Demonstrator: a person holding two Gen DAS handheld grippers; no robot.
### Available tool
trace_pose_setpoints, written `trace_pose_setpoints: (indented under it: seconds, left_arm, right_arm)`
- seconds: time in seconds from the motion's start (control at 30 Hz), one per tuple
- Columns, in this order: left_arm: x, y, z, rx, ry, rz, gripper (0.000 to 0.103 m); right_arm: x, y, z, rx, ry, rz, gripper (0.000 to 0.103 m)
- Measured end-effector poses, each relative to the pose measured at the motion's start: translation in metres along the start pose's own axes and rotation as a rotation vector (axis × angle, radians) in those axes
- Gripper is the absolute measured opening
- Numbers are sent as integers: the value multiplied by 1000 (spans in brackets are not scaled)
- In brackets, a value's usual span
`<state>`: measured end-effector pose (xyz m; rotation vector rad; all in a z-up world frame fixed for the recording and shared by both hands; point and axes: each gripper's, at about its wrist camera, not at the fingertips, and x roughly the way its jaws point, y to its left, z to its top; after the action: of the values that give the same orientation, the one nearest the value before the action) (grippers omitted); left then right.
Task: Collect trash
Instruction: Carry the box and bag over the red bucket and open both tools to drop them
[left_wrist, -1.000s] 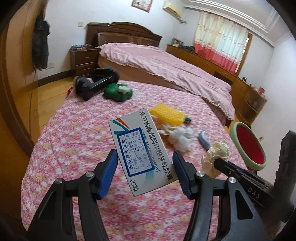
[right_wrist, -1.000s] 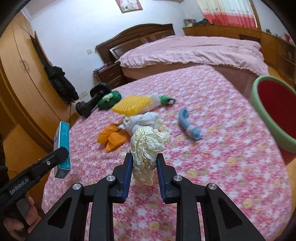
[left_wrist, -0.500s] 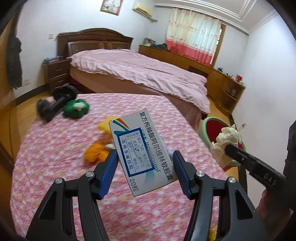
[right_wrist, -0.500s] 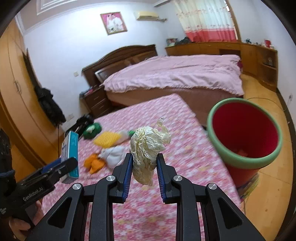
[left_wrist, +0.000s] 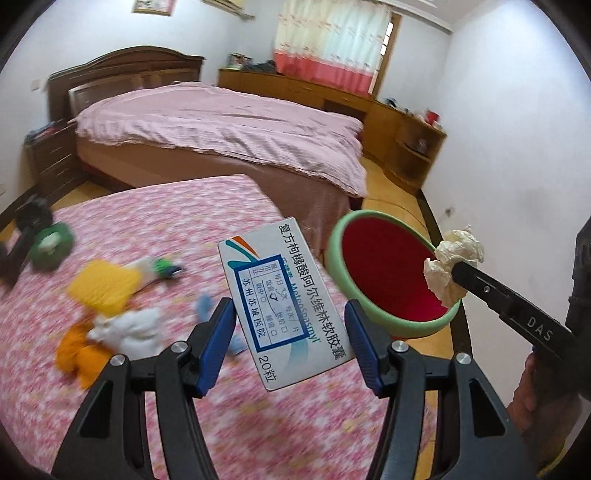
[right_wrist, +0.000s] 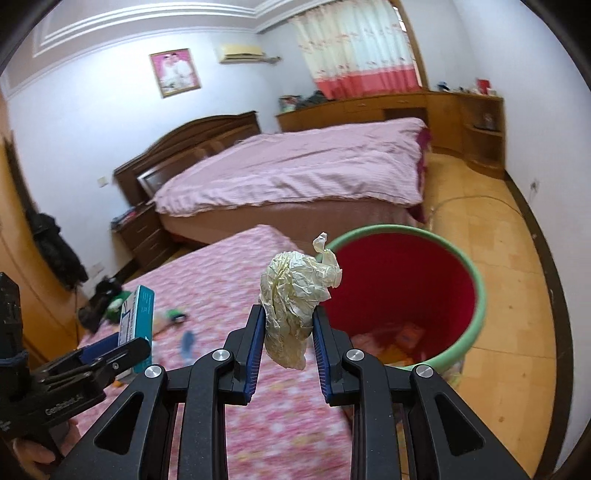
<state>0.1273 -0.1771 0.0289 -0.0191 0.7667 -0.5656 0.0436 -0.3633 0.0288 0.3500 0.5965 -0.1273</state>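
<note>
My left gripper is shut on a white and blue medicine box, held above the pink flowered bed. The box also shows edge-on in the right wrist view. My right gripper is shut on a crumpled cream paper wad, which also shows in the left wrist view. A red bin with a green rim stands on the floor beside the bed, just beyond the wad. It also shows in the left wrist view. Some wrappers lie at its bottom.
On the flowered bed lie a yellow item, white cloth, orange cloth, a blue piece, a green item and a black device. A larger pink bed stands behind. Wooden floor lies to the right.
Both grippers have swung right, from over the bed's clutter towards the red bin, which now looms close. Each keeps its hold on its item.
</note>
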Motion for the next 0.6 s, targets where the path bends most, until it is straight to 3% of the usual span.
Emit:
trace_pose_setpoints:
  seconds: [0.6]
  left_arm:
    - [108, -89, 20, 137, 100, -108, 61]
  right_arm:
    - [44, -98, 4, 137, 85, -93, 27]
